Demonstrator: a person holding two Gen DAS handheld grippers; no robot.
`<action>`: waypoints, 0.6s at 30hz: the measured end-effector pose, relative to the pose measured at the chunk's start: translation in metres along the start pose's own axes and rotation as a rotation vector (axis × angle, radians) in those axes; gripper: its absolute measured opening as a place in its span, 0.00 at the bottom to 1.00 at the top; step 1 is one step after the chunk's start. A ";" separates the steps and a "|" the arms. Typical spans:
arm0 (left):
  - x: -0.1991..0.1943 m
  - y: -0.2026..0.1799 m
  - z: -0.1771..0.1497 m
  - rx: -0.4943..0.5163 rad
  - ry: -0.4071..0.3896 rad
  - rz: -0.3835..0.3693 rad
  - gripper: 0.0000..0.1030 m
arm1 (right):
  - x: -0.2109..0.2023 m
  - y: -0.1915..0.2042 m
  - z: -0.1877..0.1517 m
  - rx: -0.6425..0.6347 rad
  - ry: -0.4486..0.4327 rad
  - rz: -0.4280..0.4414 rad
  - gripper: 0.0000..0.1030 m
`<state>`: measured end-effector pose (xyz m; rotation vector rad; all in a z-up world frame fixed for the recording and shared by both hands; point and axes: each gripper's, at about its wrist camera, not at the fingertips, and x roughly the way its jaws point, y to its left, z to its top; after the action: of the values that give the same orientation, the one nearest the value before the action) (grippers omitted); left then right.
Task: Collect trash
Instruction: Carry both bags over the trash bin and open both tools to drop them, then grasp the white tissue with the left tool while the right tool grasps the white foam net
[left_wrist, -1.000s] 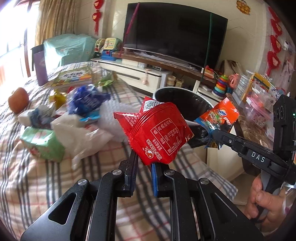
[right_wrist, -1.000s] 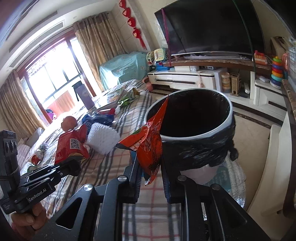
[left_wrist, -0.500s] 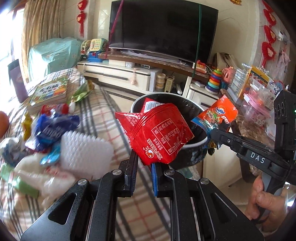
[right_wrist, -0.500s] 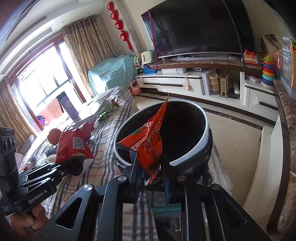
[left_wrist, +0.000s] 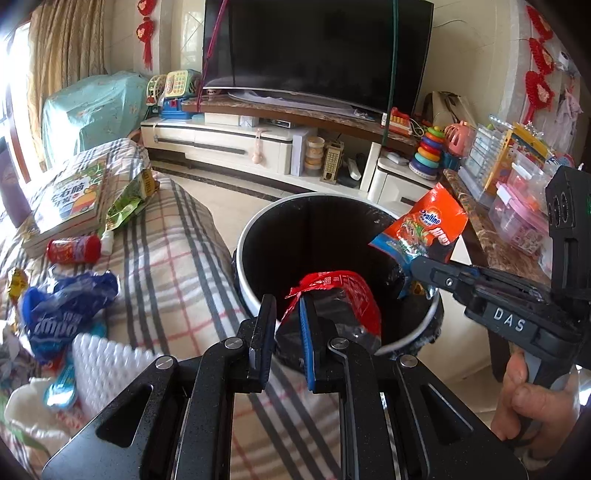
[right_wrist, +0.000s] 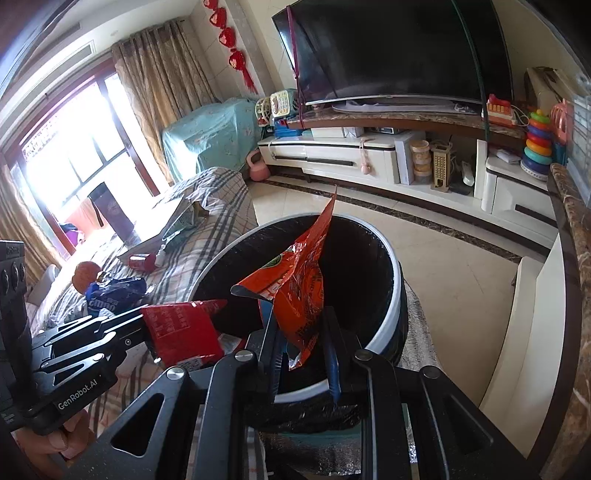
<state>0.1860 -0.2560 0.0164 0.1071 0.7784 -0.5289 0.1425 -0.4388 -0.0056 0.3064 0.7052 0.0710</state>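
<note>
Bin (left_wrist: 334, 236) now straight below both tools, where a second ago bed (left_wrist: 177, 266) filled the left view. Left gripper (left_wrist: 288, 334) nearly shut on red bag (left_wrist: 343, 295), over the bin mouth. Right gripper (right_wrist: 301, 345) narrowly closed on orange wrapper (right_wrist: 299, 288), also above the opening. Carry looks done; next, probably, letting both go. More litter left on the bed, blue wrapper (left_wrist: 62, 314) among it

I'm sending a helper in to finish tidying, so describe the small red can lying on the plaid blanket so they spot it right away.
Start at the black-lined trash bin and look left across the plaid blanket toward the stack of children's books. Just below the books lies the small red can, on its side. It is the only rigid cylinder there; its neighbours are crumpled wrappers, like the blue wrapper.
</note>
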 end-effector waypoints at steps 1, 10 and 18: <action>0.002 0.000 0.001 -0.002 0.003 0.001 0.12 | 0.004 -0.001 0.001 -0.004 0.008 -0.001 0.19; 0.004 0.008 0.003 -0.034 0.006 0.024 0.32 | 0.014 -0.007 0.006 0.002 0.041 -0.010 0.31; -0.021 0.022 -0.016 -0.090 -0.019 0.045 0.60 | 0.002 -0.001 -0.002 0.021 0.024 0.009 0.69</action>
<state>0.1742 -0.2243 0.0171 0.0365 0.7786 -0.4505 0.1428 -0.4388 -0.0087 0.3296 0.7288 0.0759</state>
